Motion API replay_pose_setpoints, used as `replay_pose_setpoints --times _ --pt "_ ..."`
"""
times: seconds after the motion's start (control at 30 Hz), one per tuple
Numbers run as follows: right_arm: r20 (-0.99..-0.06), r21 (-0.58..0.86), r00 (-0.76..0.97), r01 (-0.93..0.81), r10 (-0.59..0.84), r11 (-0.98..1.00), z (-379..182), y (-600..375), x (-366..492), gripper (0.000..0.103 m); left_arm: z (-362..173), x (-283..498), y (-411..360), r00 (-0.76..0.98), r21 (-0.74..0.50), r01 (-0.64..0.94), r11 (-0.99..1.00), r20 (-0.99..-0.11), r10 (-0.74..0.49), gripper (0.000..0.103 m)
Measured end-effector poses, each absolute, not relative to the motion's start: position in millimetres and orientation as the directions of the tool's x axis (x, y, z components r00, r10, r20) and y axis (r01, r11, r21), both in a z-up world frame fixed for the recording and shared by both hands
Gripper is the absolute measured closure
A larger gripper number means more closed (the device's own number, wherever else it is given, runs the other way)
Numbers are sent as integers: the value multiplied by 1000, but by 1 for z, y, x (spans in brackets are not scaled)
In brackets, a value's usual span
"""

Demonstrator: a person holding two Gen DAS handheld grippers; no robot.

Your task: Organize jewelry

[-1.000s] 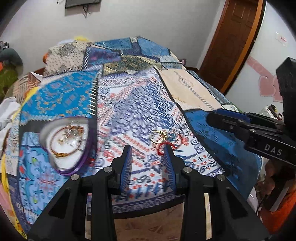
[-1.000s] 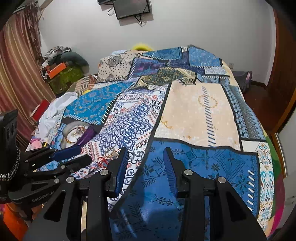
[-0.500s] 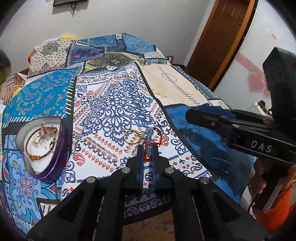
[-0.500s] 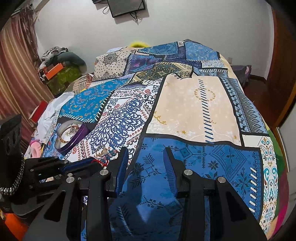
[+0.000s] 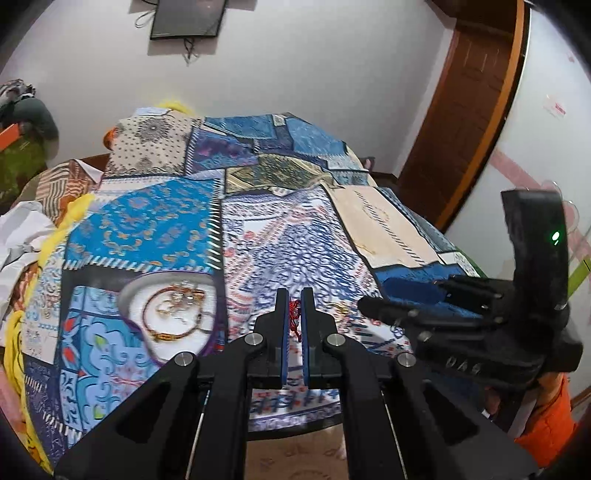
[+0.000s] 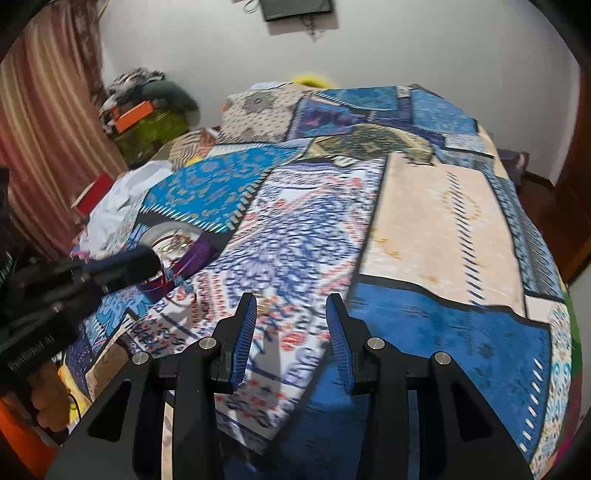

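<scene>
My left gripper (image 5: pixel 294 295) is shut on a red beaded bracelet (image 5: pixel 294 316), held just above the patterned bedspread. A purple-rimmed heart-shaped jewelry box (image 5: pixel 171 314) with a white lining lies to its left and holds a brown bead bracelet and gold pieces. A gold ring (image 5: pixel 340 307) lies on the spread right of my left fingers. My right gripper (image 6: pixel 291 306) is open and empty over the spread. In the right wrist view the left gripper (image 6: pixel 147 260) reaches in from the left, near the box (image 6: pixel 181 245).
The bed edge runs along the near side in both views. Clothes and an orange box (image 6: pixel 133 110) are piled at the far left. A wooden door (image 5: pixel 465 110) stands at the right. A wall screen (image 5: pixel 188 18) hangs above the bed.
My left gripper closed on the red bracelet and lifted it off the spread, moving left toward the box. The gold ring stays on the spread. My right gripper swung left, still open.
</scene>
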State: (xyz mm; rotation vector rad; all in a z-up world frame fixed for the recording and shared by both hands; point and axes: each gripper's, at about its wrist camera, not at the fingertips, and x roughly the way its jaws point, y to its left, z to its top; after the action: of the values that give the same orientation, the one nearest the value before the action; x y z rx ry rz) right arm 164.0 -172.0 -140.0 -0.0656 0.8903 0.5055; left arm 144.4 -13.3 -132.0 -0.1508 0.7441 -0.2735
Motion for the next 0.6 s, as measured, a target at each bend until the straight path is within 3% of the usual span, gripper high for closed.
replay_pose_setpoints --times 0.47,0.6 --pt "-808 83 460 -528 367 845 -165 -136 170 68 -140 138 7 706 -248 153 957 -650 -282 99" --pt "-806 47 478 -536 349 843 -166 -132 168 90 -135 134 8 716 -243 152 958 -641 -276 99"
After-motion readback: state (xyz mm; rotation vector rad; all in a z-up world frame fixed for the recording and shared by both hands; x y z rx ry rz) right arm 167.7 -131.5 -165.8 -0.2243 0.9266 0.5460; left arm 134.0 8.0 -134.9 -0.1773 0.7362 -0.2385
